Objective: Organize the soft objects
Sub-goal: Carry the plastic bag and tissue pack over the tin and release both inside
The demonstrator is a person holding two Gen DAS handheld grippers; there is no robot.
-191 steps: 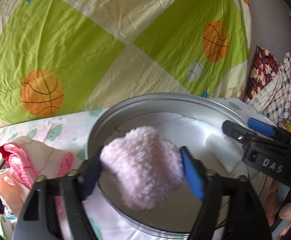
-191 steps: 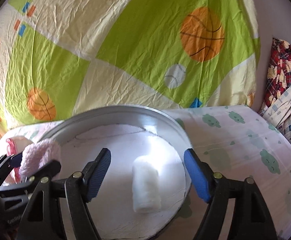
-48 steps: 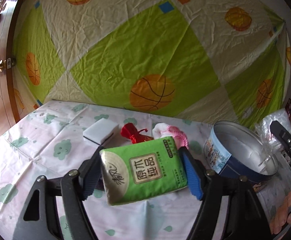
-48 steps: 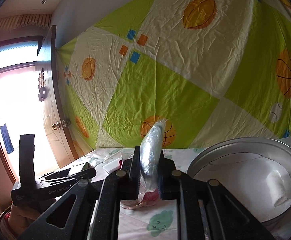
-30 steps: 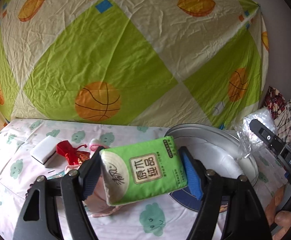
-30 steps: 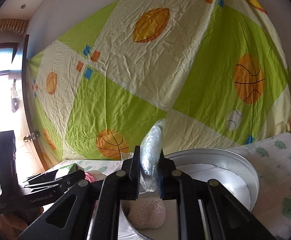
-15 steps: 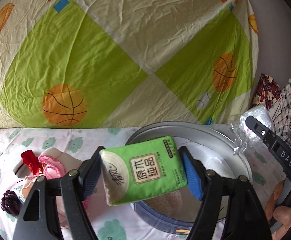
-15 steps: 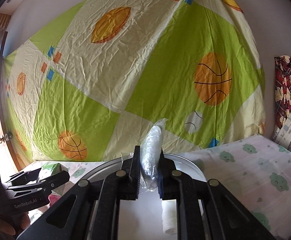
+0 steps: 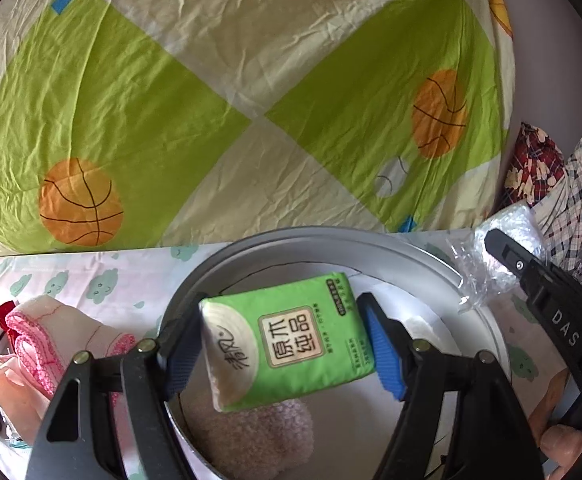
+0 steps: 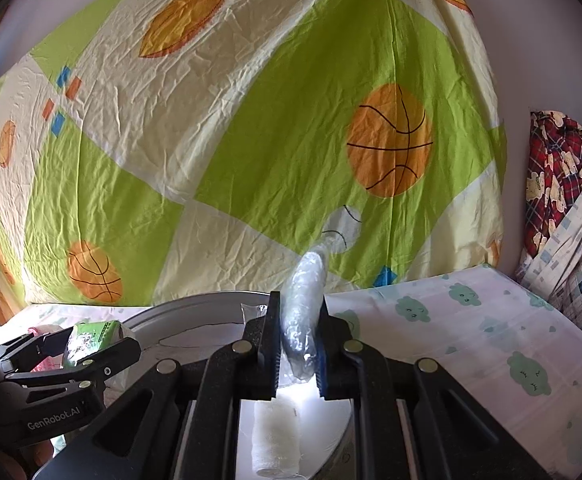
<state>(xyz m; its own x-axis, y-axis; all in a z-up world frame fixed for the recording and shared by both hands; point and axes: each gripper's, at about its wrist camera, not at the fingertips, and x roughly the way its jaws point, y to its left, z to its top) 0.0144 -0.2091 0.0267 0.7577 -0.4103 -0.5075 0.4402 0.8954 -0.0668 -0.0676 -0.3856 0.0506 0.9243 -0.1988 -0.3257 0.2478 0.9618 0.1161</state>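
Crumpled basketball-print sheet (image 9: 211,100) hangs behind a round metal tin (image 9: 487,312). Over the tin, the left gripper (image 9: 287,354) clamps a soft green tissue pack (image 9: 287,348) — a fuzzy pink puff (image 9: 251,432) lies inside below. Just beside, the right gripper (image 10: 299,352) pinches a crinkly clear plastic bundle (image 10: 303,300) above a white gauze roll (image 10: 277,436).

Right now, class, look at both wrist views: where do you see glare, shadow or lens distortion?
Left wrist view: fisheye bends the sheet and darkens the corners; the tissue pack shades the pink puff in the tin. Right wrist view: bright glare on the tin floor beneath the plastic bag; the left edge is washed out.
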